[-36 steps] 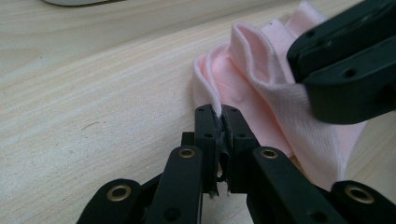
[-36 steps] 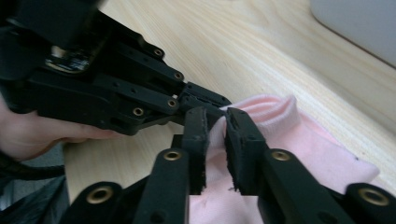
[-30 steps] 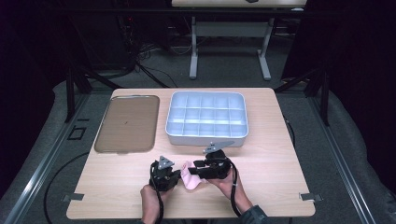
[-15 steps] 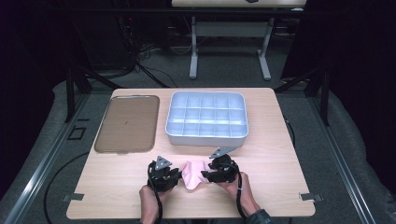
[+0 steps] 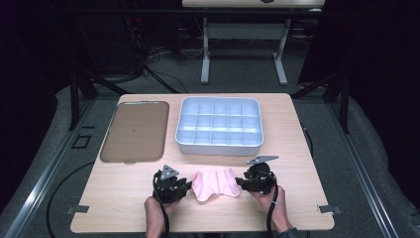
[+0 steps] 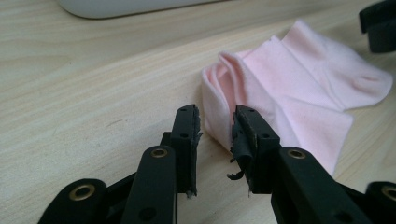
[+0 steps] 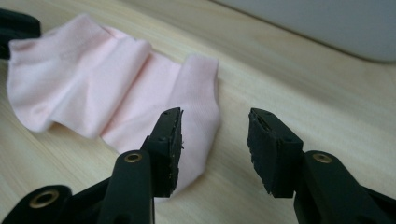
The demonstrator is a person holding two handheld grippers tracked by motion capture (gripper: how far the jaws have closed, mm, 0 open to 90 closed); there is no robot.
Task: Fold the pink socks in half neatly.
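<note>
A pale pink sock (image 5: 215, 183) lies loosely creased on the wooden table, near its front edge, between the two grippers. My left gripper (image 5: 188, 186) rests at the sock's left end. Its jaws have just been opening and now stand a little apart (image 6: 217, 121), with the sock's folded edge (image 6: 299, 88) right at their tips and no pad pressing on it. My right gripper (image 5: 238, 182) is at the sock's right end, open wide (image 7: 215, 126). The sock's rounded end (image 7: 93, 70) lies under its left jaw and partly in the gap.
A white tray with several compartments (image 5: 219, 146) stands just behind the sock. A flat brown tray (image 5: 133, 131) lies at the back left. The table's front edge runs close under both hands.
My right gripper has moved to the right, away from the left one, and the sock now lies drawn out between them. The left gripper's jaws have opened and its hand stayed in place.
</note>
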